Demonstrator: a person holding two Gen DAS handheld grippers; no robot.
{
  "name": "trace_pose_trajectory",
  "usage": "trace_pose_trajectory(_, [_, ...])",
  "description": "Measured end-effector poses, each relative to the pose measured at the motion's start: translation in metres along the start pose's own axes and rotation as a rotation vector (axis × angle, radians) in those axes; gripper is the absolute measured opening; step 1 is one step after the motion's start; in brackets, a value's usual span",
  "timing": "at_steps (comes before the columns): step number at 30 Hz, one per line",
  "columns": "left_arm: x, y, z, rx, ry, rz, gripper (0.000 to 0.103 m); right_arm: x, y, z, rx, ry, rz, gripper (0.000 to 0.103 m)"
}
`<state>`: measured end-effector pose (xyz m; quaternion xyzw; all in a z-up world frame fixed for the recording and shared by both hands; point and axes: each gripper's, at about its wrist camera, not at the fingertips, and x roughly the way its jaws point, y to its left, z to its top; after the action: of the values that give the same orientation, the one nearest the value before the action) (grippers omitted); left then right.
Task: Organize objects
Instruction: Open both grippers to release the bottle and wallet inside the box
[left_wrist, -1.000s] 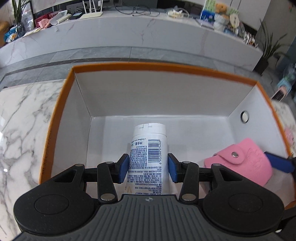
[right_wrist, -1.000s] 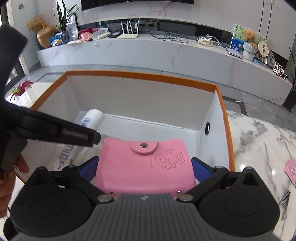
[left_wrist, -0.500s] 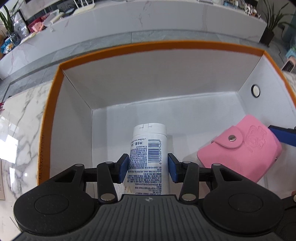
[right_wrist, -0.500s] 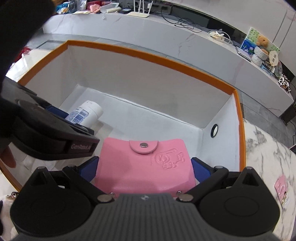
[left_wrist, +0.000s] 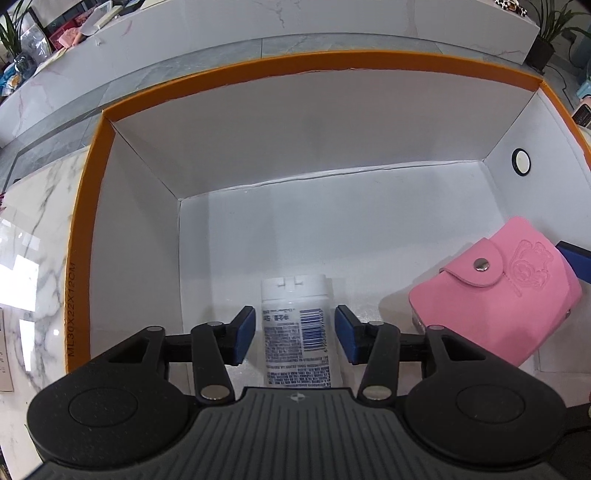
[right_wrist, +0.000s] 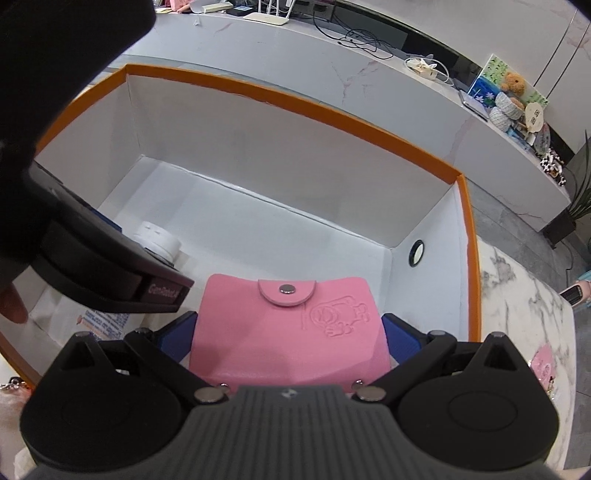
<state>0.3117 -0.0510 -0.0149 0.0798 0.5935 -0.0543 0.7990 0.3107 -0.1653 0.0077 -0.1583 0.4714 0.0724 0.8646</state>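
Note:
A white tube (left_wrist: 295, 332) with a barcode label lies on the floor of the white box with the orange rim (left_wrist: 88, 221). My left gripper (left_wrist: 295, 334) straddles the tube. Its jaws are opening, and a gap shows between each blue pad and the tube. A pink snap wallet (right_wrist: 288, 332) is clamped between the blue pads of my right gripper (right_wrist: 290, 330), low inside the box (right_wrist: 467, 229) at its right side. The wallet (left_wrist: 495, 295) also shows in the left wrist view. In the right wrist view the tube's cap (right_wrist: 157, 240) peeks from behind the left gripper's body.
The box stands on a marble tabletop (left_wrist: 33, 258). A pink card (right_wrist: 543, 363) and a phone (right_wrist: 574, 293) lie right of the box. A bead chain (right_wrist: 13, 384) lies at its near left. A long marble counter (right_wrist: 332, 62) with clutter runs behind.
My left gripper's pads have come off the tube, which now rests on the box floor. Both grippers tipped further down into the box. The wallet stays gripped.

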Motion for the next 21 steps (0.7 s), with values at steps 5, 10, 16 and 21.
trace_pose_trajectory(5, [-0.002, 0.005, 0.001, -0.029, 0.000, -0.024, 0.068, 0.000, -0.001, 0.001, 0.010, 0.000, 0.005, 0.102])
trace_pose_trajectory(10, [-0.007, 0.010, 0.003, -0.058, -0.024, -0.029, 0.069, 0.000, 0.000, 0.002, -0.008, -0.005, 0.012, 0.102])
trace_pose_trajectory(16, [-0.021, 0.017, 0.004, -0.081, -0.063, -0.111, 0.070, -0.004, -0.003, 0.000, 0.013, -0.031, 0.055, 0.102])
trace_pose_trajectory(21, [-0.028, 0.009, 0.004, -0.026, -0.102, -0.204, 0.071, -0.010, -0.004, 0.000, -0.002, -0.076, 0.056, 0.102])
